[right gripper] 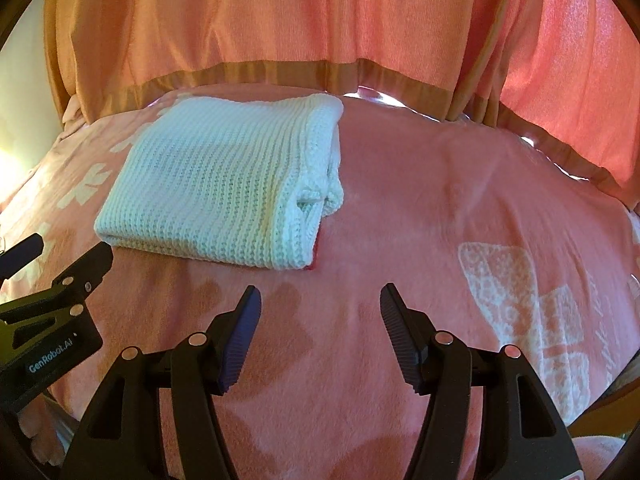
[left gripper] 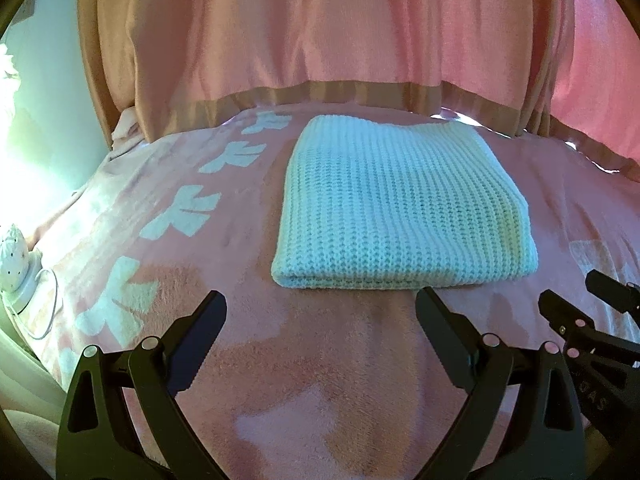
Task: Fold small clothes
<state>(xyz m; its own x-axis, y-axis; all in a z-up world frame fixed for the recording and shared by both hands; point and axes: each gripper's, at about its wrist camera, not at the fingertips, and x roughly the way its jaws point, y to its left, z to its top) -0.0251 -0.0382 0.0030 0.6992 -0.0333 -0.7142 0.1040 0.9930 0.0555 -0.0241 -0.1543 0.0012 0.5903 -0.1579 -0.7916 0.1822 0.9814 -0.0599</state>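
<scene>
The white knitted garment lies folded flat on the pink blanket, near the curtain. Left tongs and right tongs hover just short of it, jaws apart, empty.

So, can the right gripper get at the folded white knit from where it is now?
Probably yes. The right gripper is open and empty, and only bare pink blanket lies between it and the folded white knit.
</scene>
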